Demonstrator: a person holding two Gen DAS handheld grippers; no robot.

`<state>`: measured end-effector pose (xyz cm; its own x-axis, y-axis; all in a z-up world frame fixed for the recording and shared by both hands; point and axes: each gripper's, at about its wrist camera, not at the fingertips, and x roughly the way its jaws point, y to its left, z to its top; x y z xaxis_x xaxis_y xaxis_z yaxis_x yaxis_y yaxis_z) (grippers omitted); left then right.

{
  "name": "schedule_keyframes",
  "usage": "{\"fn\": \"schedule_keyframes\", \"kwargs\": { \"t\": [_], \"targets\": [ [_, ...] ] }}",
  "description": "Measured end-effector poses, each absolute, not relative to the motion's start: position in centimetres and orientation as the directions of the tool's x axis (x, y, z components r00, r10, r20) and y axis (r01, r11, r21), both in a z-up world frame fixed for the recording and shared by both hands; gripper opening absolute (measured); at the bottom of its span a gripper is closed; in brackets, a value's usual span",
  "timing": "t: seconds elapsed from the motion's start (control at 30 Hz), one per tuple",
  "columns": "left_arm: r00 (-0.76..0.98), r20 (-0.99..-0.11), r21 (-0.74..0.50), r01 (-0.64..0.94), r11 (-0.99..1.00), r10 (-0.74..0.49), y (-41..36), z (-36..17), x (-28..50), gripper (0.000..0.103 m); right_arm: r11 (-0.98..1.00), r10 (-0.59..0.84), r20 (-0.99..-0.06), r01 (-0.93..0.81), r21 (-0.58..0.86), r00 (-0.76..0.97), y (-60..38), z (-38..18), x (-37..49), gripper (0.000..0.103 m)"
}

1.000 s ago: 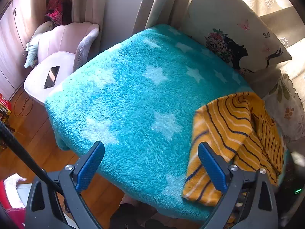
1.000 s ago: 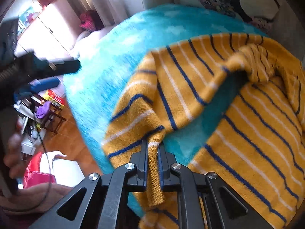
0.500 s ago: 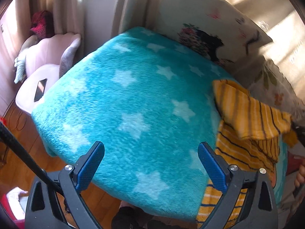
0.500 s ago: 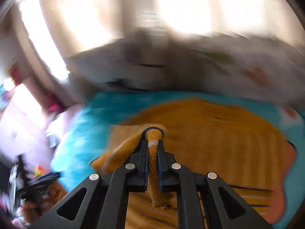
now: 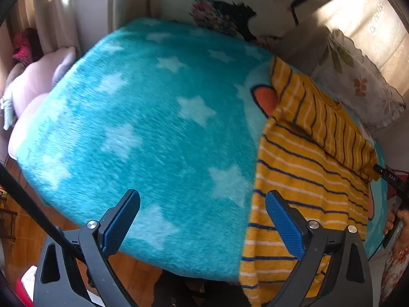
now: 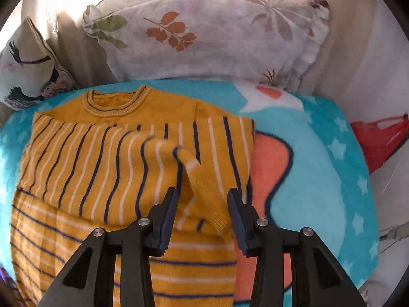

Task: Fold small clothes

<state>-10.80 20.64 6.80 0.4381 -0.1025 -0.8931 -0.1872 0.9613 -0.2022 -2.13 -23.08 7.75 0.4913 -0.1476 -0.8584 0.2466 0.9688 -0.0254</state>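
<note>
A mustard sweater with navy and white stripes point(image 6: 102, 166) lies on the turquoise star blanket point(image 6: 319, 179), neck toward the pillows. One sleeve is folded across its chest, and the sleeve's cuff point(image 6: 204, 194) droops between the jaws of my right gripper point(image 6: 202, 197). Those jaws are opening and the pads stand clear of the cuff. In the left wrist view the sweater point(image 5: 306, 174) covers the right side of the blanket point(image 5: 153, 115). My left gripper point(image 5: 202, 197) hovers open over the blanket's near edge, its right finger above the sweater's hem, holding nothing.
A leaf-print pillow point(image 6: 204, 38) and a bird-print cushion point(image 6: 28, 71) line the far side. A pink chair point(image 5: 33, 89) stands left of the bed over wooden floor point(image 5: 23, 230). A person's hand point(image 5: 398, 220) shows at the right edge.
My right gripper carried the sleeve across the sweater's body, turned toward the pillows and opened off the cuff. The left gripper slid right toward the sweater, still open.
</note>
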Motion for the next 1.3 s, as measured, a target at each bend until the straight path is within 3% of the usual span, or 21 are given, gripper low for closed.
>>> {"fn": "schedule_keyframes", "kwargs": {
  "t": [0.17,0.4,0.53,0.57,0.63,0.7,0.9,1.1,1.17,1.23,1.3],
  "targets": [
    [0.410,-0.898,-0.239,-0.145,0.960,-0.161,18.9,5.5,-10.3,0.098,0.943,-0.050,-0.886,0.314,0.110,0.460,-25.6,7.0,-8.2,0.045],
    [0.357,-0.913,-0.257,-0.130,0.958,-0.197,16.6,3.4,-10.1,0.098,0.964,-0.027,-0.923,0.253,0.077,0.384,-23.6,4.4,-14.4,0.046],
    [0.345,-0.918,-0.247,-0.109,0.963,-0.197,15.0,3.0,-10.2,0.097,0.961,-0.083,-0.887,0.271,0.049,0.454,-24.0,5.5,-15.3,0.046],
    [0.346,-0.918,-0.240,-0.099,0.966,-0.192,14.6,3.0,-10.4,0.094,0.958,-0.075,-0.877,0.277,0.068,0.475,-24.3,6.1,-15.1,0.046],
    [0.340,-0.923,-0.221,-0.077,0.972,-0.183,14.0,3.1,-10.6,0.074,0.952,-0.055,-0.852,0.284,0.111,0.520,-25.0,7.2,-14.4,0.046],
    [0.339,-0.925,-0.208,-0.073,0.975,-0.172,14.1,3.4,-11.0,0.069,0.955,-0.048,-0.828,0.269,0.127,0.559,-25.3,8.4,-13.1,0.046],
    [0.415,-0.903,-0.195,-0.158,0.968,-0.114,17.1,5.6,-12.6,0.069,0.963,0.013,-0.788,0.203,0.175,0.615,-24.2,9.6,-6.7,0.035],
    [0.427,-0.902,-0.190,-0.248,0.950,-0.069,20.4,6.2,-14.0,0.069,0.935,0.059,-0.889,0.286,0.208,0.454,-24.9,3.9,1.2,0.035],
    [0.431,-0.901,-0.183,-0.280,0.942,-0.048,21.7,6.4,-14.5,0.069,0.941,-0.024,-0.886,0.308,0.136,0.463,-23.9,4.7,1.8,0.032],
    [0.431,-0.902,-0.170,-0.303,0.938,-0.025,22.7,6.3,-14.9,0.070,0.963,-0.023,-0.834,0.237,0.131,0.552,-21.1,7.1,1.6,0.036],
    [0.420,-0.907,-0.177,-0.315,0.932,-0.030,23.5,5.9,-14.9,0.070,0.980,0.097,-0.801,0.083,0.180,0.591,-16.8,8.5,2.1,0.036]
  ]
}}
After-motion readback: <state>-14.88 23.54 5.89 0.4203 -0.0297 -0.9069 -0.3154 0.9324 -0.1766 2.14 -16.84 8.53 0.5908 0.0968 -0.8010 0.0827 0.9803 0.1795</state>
